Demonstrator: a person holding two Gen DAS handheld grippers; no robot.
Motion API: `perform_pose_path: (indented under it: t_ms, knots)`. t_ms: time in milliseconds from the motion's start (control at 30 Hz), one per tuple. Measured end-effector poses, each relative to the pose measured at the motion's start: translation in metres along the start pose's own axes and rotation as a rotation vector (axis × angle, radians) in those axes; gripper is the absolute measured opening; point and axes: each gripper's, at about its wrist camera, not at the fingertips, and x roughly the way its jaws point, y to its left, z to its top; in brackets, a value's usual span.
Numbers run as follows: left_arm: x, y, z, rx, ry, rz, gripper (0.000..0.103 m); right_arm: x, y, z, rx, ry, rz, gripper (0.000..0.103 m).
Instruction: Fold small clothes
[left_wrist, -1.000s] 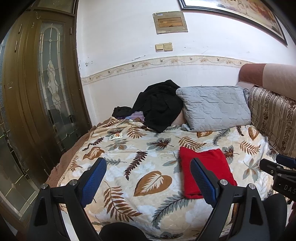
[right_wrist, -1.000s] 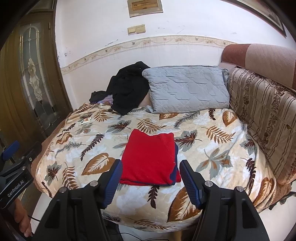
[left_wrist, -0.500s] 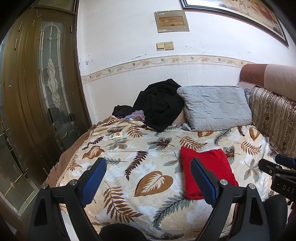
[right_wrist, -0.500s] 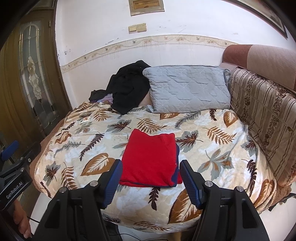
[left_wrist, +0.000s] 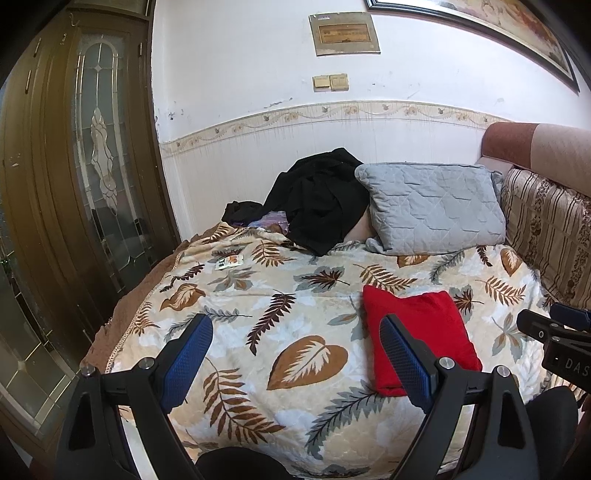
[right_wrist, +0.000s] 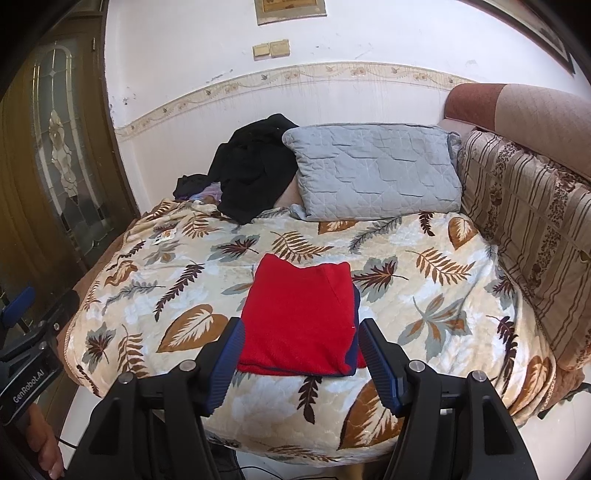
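A folded red garment (right_wrist: 301, 319) with a dark blue edge lies flat on the leaf-print bedspread (right_wrist: 424, 288) near the bed's front edge. It also shows in the left wrist view (left_wrist: 417, 325), right of centre. My right gripper (right_wrist: 301, 334) is open and empty, held back above the bed's front edge, its fingers framing the garment's near end without touching. My left gripper (left_wrist: 295, 332) is open and empty, hovering over the bedspread (left_wrist: 258, 295) left of the garment. A pile of black clothes (right_wrist: 251, 173) lies at the back of the bed.
A grey quilted pillow (right_wrist: 373, 173) leans at the back wall beside the black pile. A striped sofa back (right_wrist: 524, 229) borders the bed's right side. A wooden glass-panel door (left_wrist: 81, 184) stands to the left. A small card (left_wrist: 229, 261) lies on the bedspread.
Both views have drifted slightly, with the scene shifting a little; the grippers stay open and the red garment has not moved.
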Motion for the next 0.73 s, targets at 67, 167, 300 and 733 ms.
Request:
perform_pose_path:
  t_ms: [67, 167, 300, 733]
  knots:
    - [0.003, 0.0, -0.001, 0.002, 0.005, -0.003, 0.092, 0.004, 0.001, 0.001, 0.0, 0.003, 0.0, 0.068]
    - [0.01, 0.002, -0.003, 0.001, 0.015, -0.003, 0.092, 0.01, 0.003, 0.002, -0.004, 0.009, -0.002, 0.068]
    - [0.019, 0.003, -0.003, -0.005, 0.026, -0.001, 0.092, 0.019, 0.005, 0.005, -0.011, 0.019, -0.004, 0.068]
    - [0.062, -0.004, 0.004, 0.002, 0.043, -0.027, 0.092, 0.066, 0.001, 0.021, -0.027, 0.059, -0.008, 0.068]
